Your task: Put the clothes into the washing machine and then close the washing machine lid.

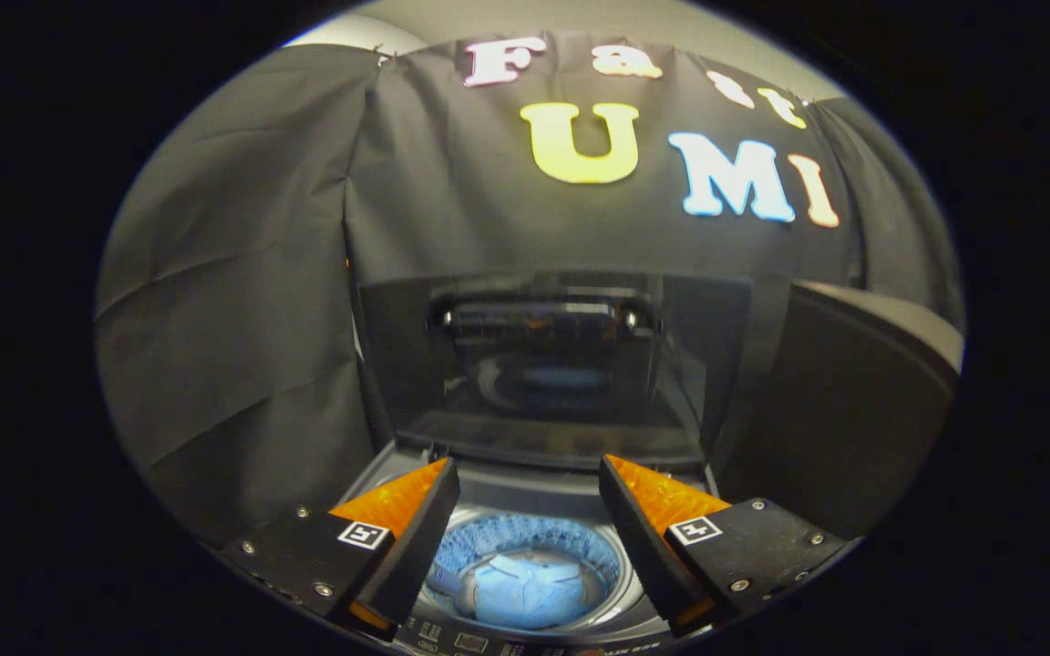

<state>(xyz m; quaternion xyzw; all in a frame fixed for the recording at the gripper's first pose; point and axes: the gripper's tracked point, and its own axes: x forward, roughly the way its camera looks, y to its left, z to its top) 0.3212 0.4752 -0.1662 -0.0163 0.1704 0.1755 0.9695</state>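
Observation:
A top-loading washing machine stands below my gripper with its dark glass lid raised upright behind the drum opening. A light blue garment lies at the bottom of the drum, seen down between my two fingers. My gripper hangs above the drum mouth, open, with nothing between its fingers. The lid's handle bar sits near the lid's top edge, beyond the fingertips.
Black cloth walls close in the booth behind and to the left of the machine. A dark rounded object stands right of the lid. The machine's control panel runs along its near edge under the fingers.

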